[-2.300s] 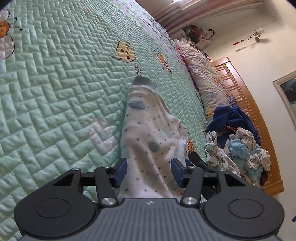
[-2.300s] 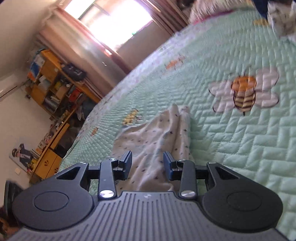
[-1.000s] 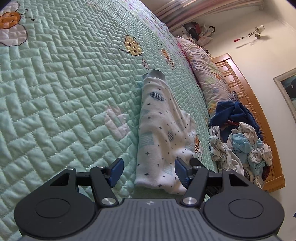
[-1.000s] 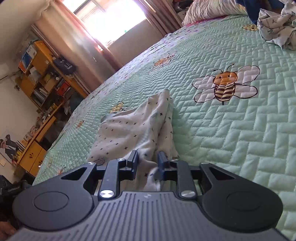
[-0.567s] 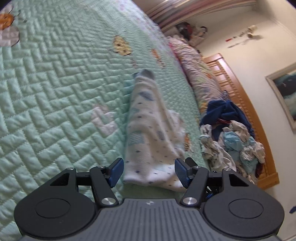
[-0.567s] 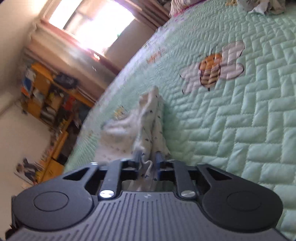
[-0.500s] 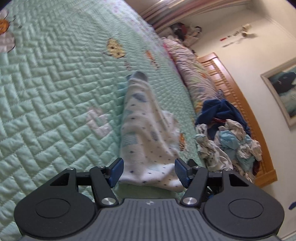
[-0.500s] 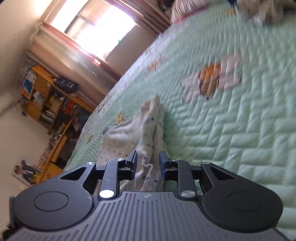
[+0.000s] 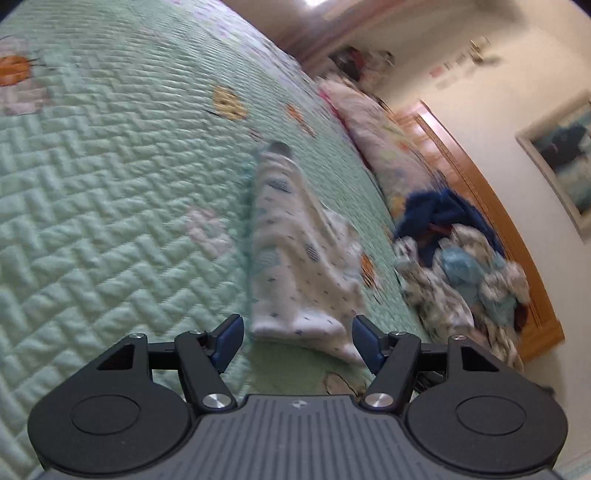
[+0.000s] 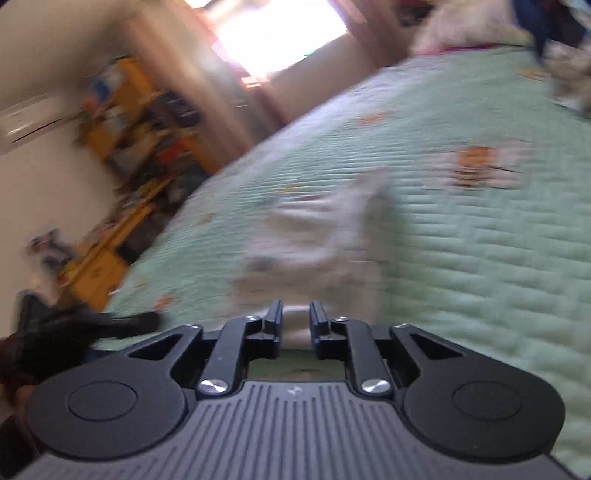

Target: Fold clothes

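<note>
left tongs (image 9: 297, 341) wide apart, blue pads either side of the near end of the garment (image 9: 295, 258) — pads not touching cloth, nothing gripped. garment is a white dotted piece, folded into a long narrow strip, lying flat on the green quilt (image 9: 110, 221) and running away from the camera toward the pillow (image 9: 380, 147).

right tongs (image 10: 295, 319) set narrow with a small gap; jaws have just been closing a little after opening. pale cloth shows through the gap, but the frame is badly motion-blurred — can't tell if the pads press on it or it just lies behind them. from this side the garment (image 10: 325, 236) is a pale smeared shape on the quilt (image 10: 480, 258), directly ahead of the tips.

pile (image 9: 461, 266) of unfolded clothes, blue and white, sits at the right of the bed by the wooden headboard (image 9: 480, 177), well apart from the garment. shelves (image 10: 140, 122) and a bright window (image 10: 273, 33) at the back in the right view, all blurred.
</note>
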Demonstrator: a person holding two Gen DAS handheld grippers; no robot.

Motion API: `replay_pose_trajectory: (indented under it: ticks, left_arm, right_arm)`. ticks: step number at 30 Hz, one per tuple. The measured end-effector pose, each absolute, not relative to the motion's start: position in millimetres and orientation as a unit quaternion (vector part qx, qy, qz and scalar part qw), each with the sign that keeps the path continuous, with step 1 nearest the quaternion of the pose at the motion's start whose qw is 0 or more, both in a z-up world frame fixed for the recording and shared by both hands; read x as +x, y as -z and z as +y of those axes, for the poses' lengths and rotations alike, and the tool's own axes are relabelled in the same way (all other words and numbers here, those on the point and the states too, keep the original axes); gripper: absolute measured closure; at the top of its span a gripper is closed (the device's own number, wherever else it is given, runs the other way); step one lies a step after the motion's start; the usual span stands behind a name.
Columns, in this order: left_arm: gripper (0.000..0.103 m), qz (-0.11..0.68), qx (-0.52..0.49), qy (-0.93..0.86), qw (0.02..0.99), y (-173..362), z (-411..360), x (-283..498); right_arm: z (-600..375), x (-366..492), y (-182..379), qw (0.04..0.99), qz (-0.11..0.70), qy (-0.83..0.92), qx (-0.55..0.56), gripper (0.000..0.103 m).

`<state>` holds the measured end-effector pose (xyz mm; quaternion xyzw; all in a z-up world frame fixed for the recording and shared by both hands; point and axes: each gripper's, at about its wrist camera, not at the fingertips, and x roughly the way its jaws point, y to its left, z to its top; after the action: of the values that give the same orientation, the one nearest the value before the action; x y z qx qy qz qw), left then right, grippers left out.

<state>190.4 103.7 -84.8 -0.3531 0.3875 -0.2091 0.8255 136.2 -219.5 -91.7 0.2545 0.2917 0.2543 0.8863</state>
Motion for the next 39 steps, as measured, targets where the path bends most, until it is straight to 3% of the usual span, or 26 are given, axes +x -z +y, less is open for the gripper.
replay_pose_trajectory:
  ticks: [3,7,11,13,14,16,18,23,26,29,34,36,37,39]
  left_arm:
    - [0.036,0.381,-0.324,0.180,0.847,74,107,183]
    - [0.036,0.376,-0.253,0.124,0.883,56,116,172]
    - [0.034,0.377,-0.278,0.120,0.875,60,134,166]
    - [0.034,0.380,-0.289,0.121,0.870,64,132,165]
    - [0.034,0.382,-0.294,0.122,0.867,66,131,165]
    - [0.034,0.382,-0.295,0.128,0.866,65,126,163]
    - [0.034,0.377,-0.285,0.136,0.871,61,124,159]
    - [0.033,0.372,-0.244,0.162,0.881,54,111,159]
    - [0.033,0.365,-0.185,0.167,0.897,44,82,169]
    - [0.024,0.347,-0.098,0.191,0.913,36,39,179]
    - [0.024,0.361,-0.025,0.224,0.905,62,-12,195]
    - [0.025,0.381,-0.025,0.216,0.898,79,-17,202]
    - [0.025,0.383,-0.030,0.215,0.898,85,-15,202]
    - [0.023,0.379,-0.041,0.218,0.898,91,-11,202]
  right_arm:
    - [-178,151,97,0.875,0.289,-0.289,0.258,0.079]
    - [-140,160,124,0.858,0.366,-0.293,0.210,0.079]
    - [-146,131,97,0.885,0.305,-0.287,0.204,0.076]
    - [-144,126,83,0.896,0.273,-0.286,0.203,0.067]
    - [-137,130,82,0.898,0.271,-0.285,0.198,0.056]
    - [-121,146,92,0.893,0.300,-0.281,0.182,0.044]
    - [-117,160,107,0.879,0.348,-0.268,0.186,0.048]
    - [-156,149,75,0.902,0.262,-0.252,0.231,0.048]
    - [-178,174,62,0.923,0.250,-0.195,0.220,0.048]
    - [-196,209,54,0.930,0.249,-0.167,0.213,0.048]
    - [-215,275,65,0.909,0.299,-0.171,0.233,0.048]
    - [-223,299,82,0.897,0.345,-0.149,0.231,0.055]
    - [-227,305,87,0.892,0.358,-0.144,0.237,0.065]
    - [-224,297,73,0.900,0.325,-0.167,0.237,0.064]
